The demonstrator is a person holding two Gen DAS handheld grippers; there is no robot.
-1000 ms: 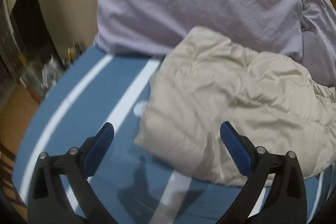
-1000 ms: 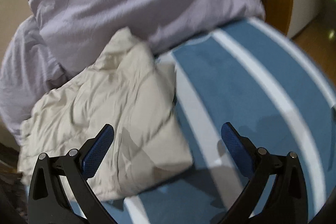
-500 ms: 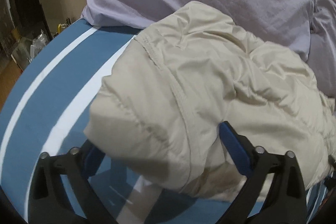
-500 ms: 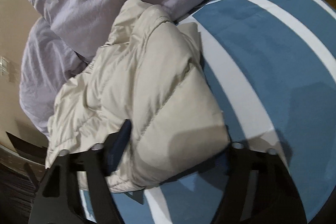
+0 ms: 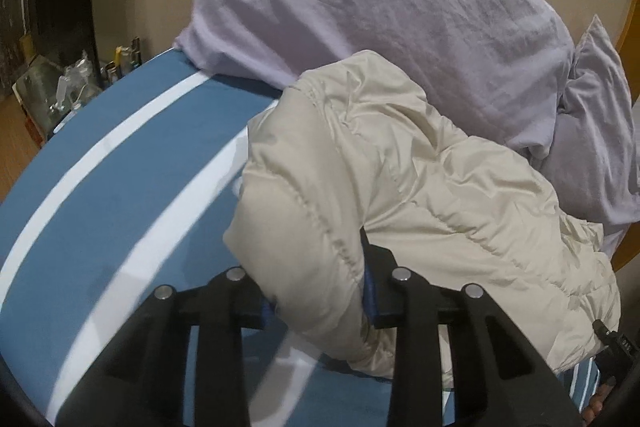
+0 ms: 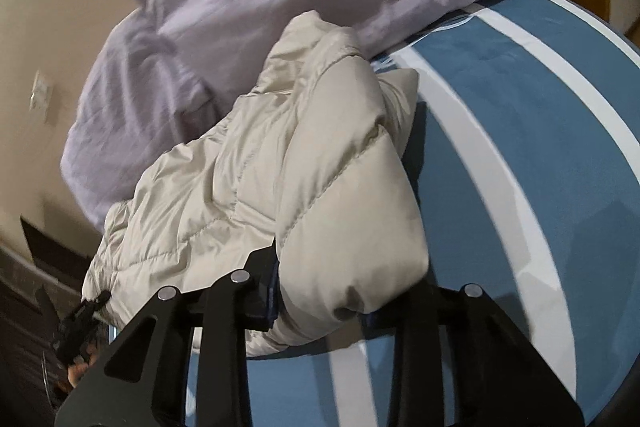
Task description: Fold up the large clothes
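Blue bedding with white stripes covers the bed, where one cream puffer jacket lies bunched against two lilac pillows. Both tools have just been closing: the left tool is clamped on the jacket's near corner, and the right tool is clamped on a padded fold of its other end. Cluttered items sit beside the bed.
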